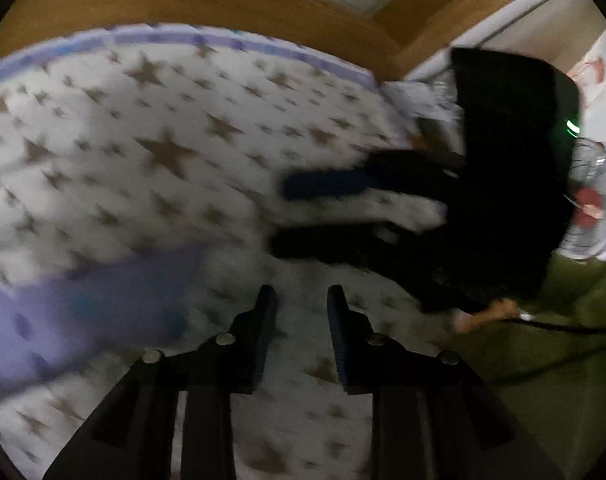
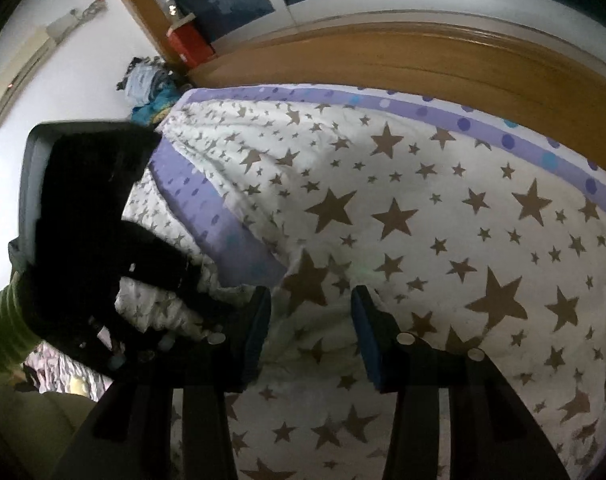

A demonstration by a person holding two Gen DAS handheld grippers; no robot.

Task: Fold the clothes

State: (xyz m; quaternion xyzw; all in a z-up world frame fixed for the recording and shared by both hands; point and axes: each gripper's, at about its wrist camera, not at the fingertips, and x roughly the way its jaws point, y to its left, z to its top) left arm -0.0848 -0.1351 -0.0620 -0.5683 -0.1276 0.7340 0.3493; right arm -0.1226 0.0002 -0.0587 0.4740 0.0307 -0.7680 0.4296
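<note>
A white fabric with brown stars [image 1: 163, 152] [image 2: 443, 240] lies spread over the bed. Its purple dotted border is turned back in a fold [image 2: 223, 220] and shows as a blurred purple strip [image 1: 83, 312] at the left of the left wrist view. My left gripper [image 1: 302, 292] hovers open over the star fabric with nothing between its fingers. My right gripper [image 2: 311, 294] is open too, just above the fabric beside the purple fold. Each gripper appears in the other's view: the right gripper [image 1: 303, 214] with its blue-padded fingers apart, and the left gripper's black body [image 2: 91, 220].
A wooden bed frame [image 1: 223, 4] [image 2: 443, 64] curves along the far side. A pile of clothes [image 2: 151, 84] and a red box [image 2: 187, 44] sit at the far corner. A fan [image 1: 591, 204] stands to the right. A green sleeve [image 2: 3, 320] [image 1: 563, 340] shows.
</note>
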